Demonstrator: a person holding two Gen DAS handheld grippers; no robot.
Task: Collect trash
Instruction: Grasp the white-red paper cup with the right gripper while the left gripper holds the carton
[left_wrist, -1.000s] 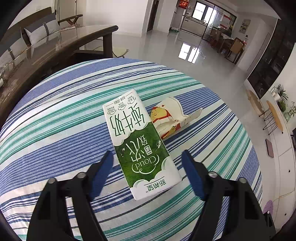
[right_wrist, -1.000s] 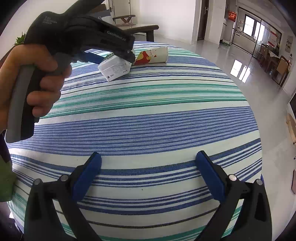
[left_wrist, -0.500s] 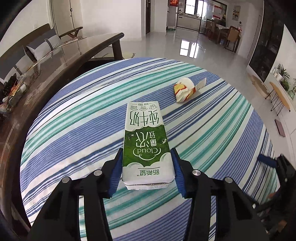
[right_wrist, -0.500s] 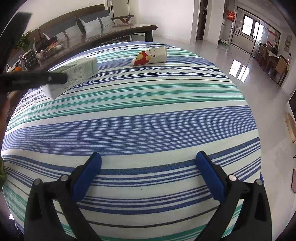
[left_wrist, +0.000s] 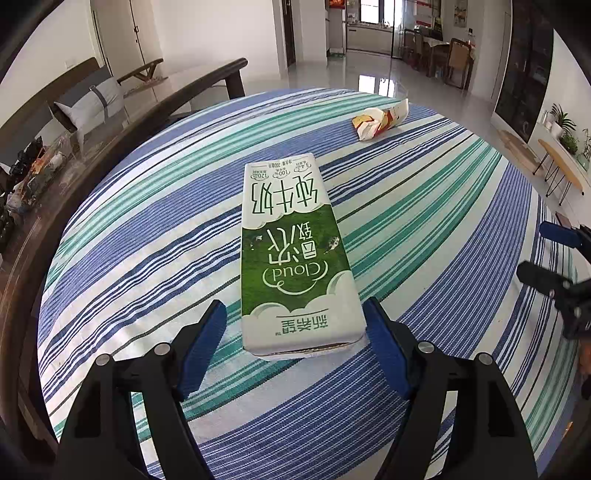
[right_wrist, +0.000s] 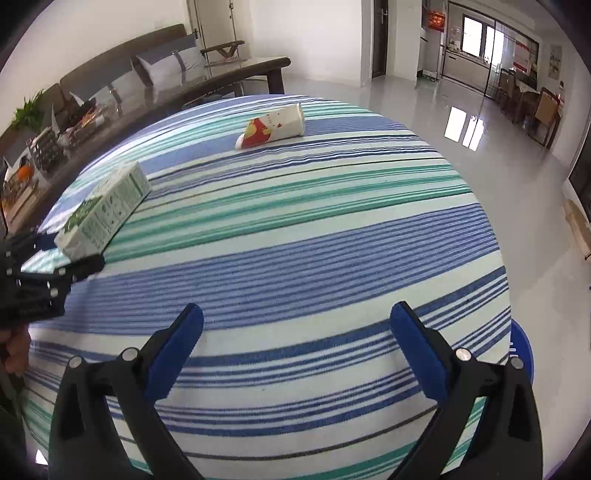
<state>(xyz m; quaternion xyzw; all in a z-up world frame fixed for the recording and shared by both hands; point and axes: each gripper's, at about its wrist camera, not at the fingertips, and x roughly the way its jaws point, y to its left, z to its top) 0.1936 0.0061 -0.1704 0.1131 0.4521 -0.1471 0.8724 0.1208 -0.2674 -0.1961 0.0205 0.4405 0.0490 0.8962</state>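
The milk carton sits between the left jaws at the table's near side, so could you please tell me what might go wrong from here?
1. The left gripper is opening its jaws with the milk carton between them, a gap on one side; the carton may shift, and any re-grip could land off-centre.
2. The carton's near end looks open and dark, so dregs could leak onto the striped tablecloth.
3. The crushed paper cup lies far across the table, a long reach.

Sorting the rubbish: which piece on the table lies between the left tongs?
The green-and-white milk carton, flat between the opening left tongs; the crushed paper cup lies far off.
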